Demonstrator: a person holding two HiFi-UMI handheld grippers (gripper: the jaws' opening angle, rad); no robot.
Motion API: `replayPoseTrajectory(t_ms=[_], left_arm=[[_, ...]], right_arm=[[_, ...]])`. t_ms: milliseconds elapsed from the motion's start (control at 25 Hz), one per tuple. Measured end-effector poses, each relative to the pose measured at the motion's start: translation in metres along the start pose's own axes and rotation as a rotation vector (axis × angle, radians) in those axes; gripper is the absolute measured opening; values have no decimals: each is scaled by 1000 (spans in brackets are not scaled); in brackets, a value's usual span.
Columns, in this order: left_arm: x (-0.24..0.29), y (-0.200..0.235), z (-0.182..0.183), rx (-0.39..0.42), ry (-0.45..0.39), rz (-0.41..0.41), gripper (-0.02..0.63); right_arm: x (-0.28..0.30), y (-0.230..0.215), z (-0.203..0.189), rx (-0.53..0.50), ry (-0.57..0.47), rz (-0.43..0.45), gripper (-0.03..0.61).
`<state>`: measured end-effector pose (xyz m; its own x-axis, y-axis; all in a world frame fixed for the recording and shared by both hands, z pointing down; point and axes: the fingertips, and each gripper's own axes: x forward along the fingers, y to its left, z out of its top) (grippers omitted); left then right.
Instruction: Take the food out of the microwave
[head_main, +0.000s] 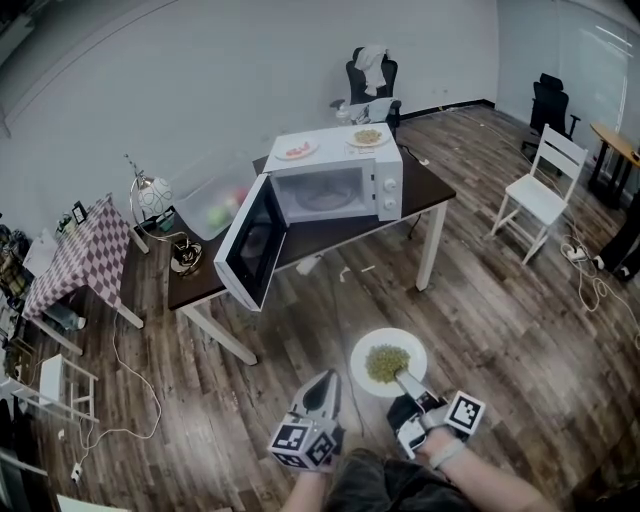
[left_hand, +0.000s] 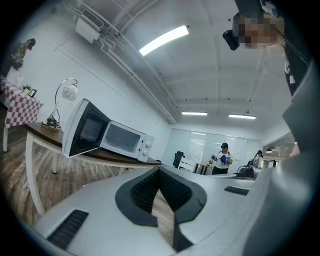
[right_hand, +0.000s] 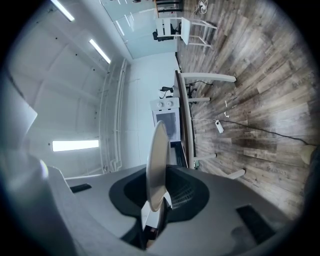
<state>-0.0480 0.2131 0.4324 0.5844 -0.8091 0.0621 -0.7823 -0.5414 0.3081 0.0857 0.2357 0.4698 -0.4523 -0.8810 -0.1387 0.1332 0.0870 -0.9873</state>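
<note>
The white microwave (head_main: 340, 190) stands on a dark table (head_main: 300, 245) with its door (head_main: 250, 243) swung wide to the left and its inside bare. Well back from it, over the wooden floor, my right gripper (head_main: 405, 382) is shut on the rim of a white plate (head_main: 362, 350) that carries greenish food (head_main: 385, 363). In the right gripper view the plate (right_hand: 157, 160) shows edge-on between the jaws of the right gripper (right_hand: 156, 200). My left gripper (head_main: 322, 385) hangs beside the plate, shut and holding nothing. The left gripper (left_hand: 161, 175) points toward the microwave (left_hand: 122, 140).
Two plates of food (head_main: 296, 151) (head_main: 368, 137) sit on top of the microwave. A clear plastic box (head_main: 215, 200) and a lamp (head_main: 150, 195) stand at the table's left. A white chair (head_main: 540, 190) is at the right, a checkered table (head_main: 80, 255) at the left. Cables lie on the floor (head_main: 130, 390).
</note>
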Motion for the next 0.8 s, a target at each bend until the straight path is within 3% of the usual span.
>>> replayPoseTrajectory(t_ms=[400, 800], left_arm=[[-23, -27, -4, 10, -5, -3, 3], [-42, -24, -4, 9, -7, 12, 3]], right_arm=[[-31, 2, -9, -7, 6, 17, 60], [-39, -3, -30, -2, 33, 6, 60]])
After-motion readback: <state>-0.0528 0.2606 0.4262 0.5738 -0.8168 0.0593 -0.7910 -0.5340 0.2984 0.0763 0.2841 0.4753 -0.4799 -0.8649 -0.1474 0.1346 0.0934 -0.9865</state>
